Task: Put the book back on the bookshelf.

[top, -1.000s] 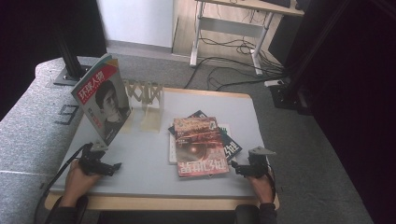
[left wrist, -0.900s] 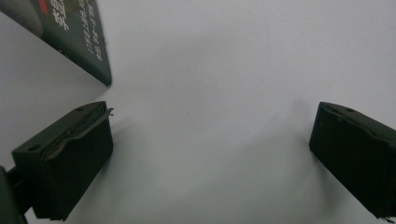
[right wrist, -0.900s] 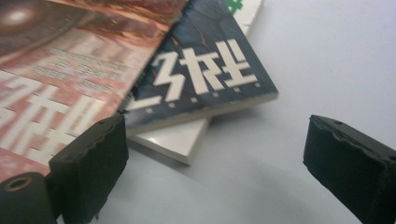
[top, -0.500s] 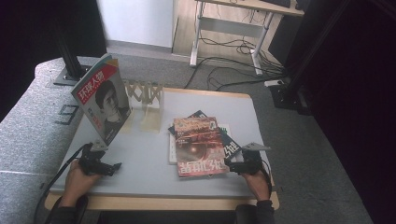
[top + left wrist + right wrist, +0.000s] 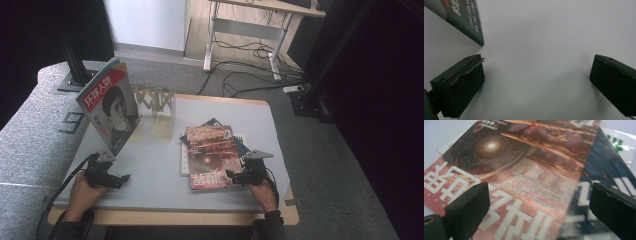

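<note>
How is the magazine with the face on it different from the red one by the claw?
The face magazine stands tilted upright against the wooden rack; the red magazine lies flat on top of a pile. The face magazine's cover is mostly dark with a red-and-white title band; the red magazine's is orange-red with a glowing circle. The right claw is at the red one's edge; the left claw touches neither. Both carry large Chinese lettering.

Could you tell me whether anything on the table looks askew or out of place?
Yes: the magazine stack is untidy, its covers fanned at different angles with the red magazine skewed on top. The portrait magazine stands tilted against the wooden rack.
</note>
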A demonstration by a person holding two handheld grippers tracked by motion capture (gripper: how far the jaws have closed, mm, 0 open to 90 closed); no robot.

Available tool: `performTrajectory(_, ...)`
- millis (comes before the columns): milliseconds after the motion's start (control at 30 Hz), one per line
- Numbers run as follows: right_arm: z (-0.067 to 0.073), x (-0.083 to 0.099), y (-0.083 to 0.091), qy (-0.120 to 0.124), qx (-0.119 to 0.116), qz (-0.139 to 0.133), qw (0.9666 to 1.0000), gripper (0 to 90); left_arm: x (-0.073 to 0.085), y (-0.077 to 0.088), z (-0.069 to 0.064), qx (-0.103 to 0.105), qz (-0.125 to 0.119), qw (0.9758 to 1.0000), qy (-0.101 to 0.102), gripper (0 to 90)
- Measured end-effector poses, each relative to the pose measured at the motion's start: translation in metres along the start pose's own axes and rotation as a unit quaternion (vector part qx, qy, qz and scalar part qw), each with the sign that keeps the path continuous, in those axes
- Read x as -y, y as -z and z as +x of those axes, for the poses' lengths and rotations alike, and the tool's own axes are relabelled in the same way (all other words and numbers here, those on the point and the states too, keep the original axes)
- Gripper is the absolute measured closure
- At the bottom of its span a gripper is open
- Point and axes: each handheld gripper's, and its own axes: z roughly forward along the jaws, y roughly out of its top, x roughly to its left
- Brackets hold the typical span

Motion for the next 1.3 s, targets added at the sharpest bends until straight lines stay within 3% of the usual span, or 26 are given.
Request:
performTrajectory(467,0.031,-0.022,-0.024,0.021,-0.032,0.008,0.9992,2.0,0.000,0.000,0.000,0.000,0.000,1.0000,0.000,0.0)
performTrajectory(933,0.071,-0.043,-0.058,0.057,-0.071,0.020,0.9956,0.4,0.000,0.000,0.000,0.000,0.000,1.0000,0.000,0.0)
performTrajectory(1133,0.083,-0.048,-0.068,0.067,-0.072,0.023,0.9949,0.0,0.000,0.000,0.000,0.000,0.000,1.0000,0.000,0.0)
performTrajectory(1300,0.092,-0.051,-0.074,0.076,-0.056,0.024,0.9952,0.0,0.000,0.000,0.000,0.000,0.000,1.0000,0.000,0.0)
